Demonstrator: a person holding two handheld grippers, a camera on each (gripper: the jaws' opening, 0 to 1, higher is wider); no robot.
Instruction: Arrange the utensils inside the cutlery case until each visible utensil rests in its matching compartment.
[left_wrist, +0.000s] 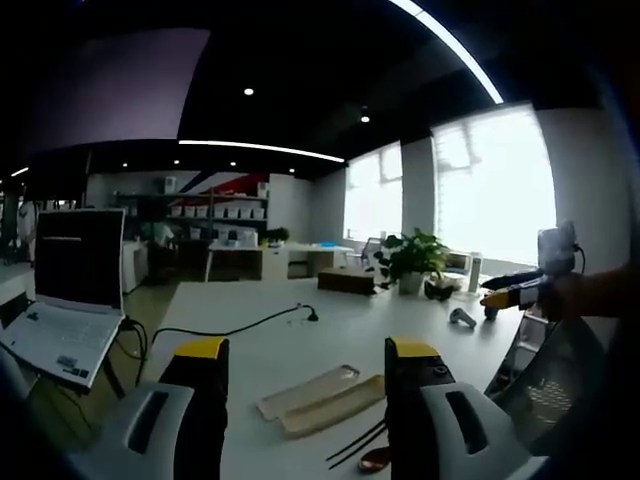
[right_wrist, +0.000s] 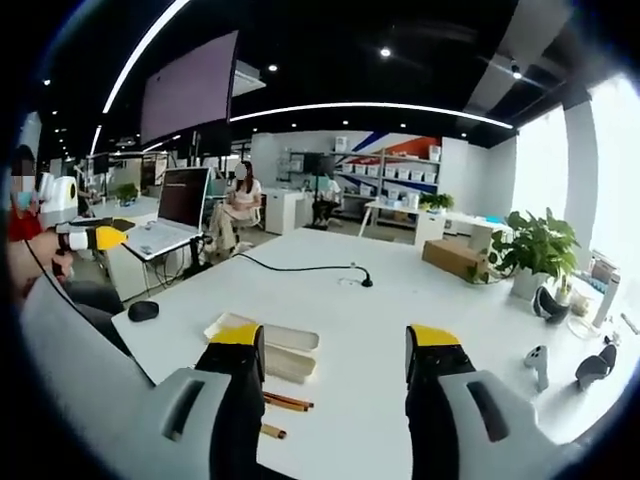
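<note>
In the left gripper view, the left gripper (left_wrist: 308, 352) stands with its yellow-tipped jaws apart and nothing between them, above the near edge of the white table (left_wrist: 330, 325). Between the jaws lies the cutlery case (left_wrist: 322, 397), beige and open, its two long shallow halves side by side near the table's near edge. Just beside it, toward the near edge, lie dark chopsticks (left_wrist: 357, 444) and a brownish spoon (left_wrist: 375, 459) partly hidden by the jaw; they rest on the table, outside the case. Farther off, a black cable (left_wrist: 230, 328) runs across the table, a laptop (left_wrist: 62, 285) sits open at the left edge, and a potted plant (left_wrist: 412, 260) stands at the far edge. At the right, the other gripper's yellow tip (left_wrist: 500, 296) comes into view.

In the right gripper view, the right gripper (right_wrist: 338, 362) also has its jaws spread and empty. The case (right_wrist: 265, 348) here lies just past the left jaw, pale and tray-like, with brown chopsticks (right_wrist: 286, 402) on the table beside it, nearer the edge. A black mouse (right_wrist: 143, 310) lies toward the left edge, a cardboard box (right_wrist: 454, 258) sits farther back, and seated people (right_wrist: 238, 205) show beyond the table.
</note>
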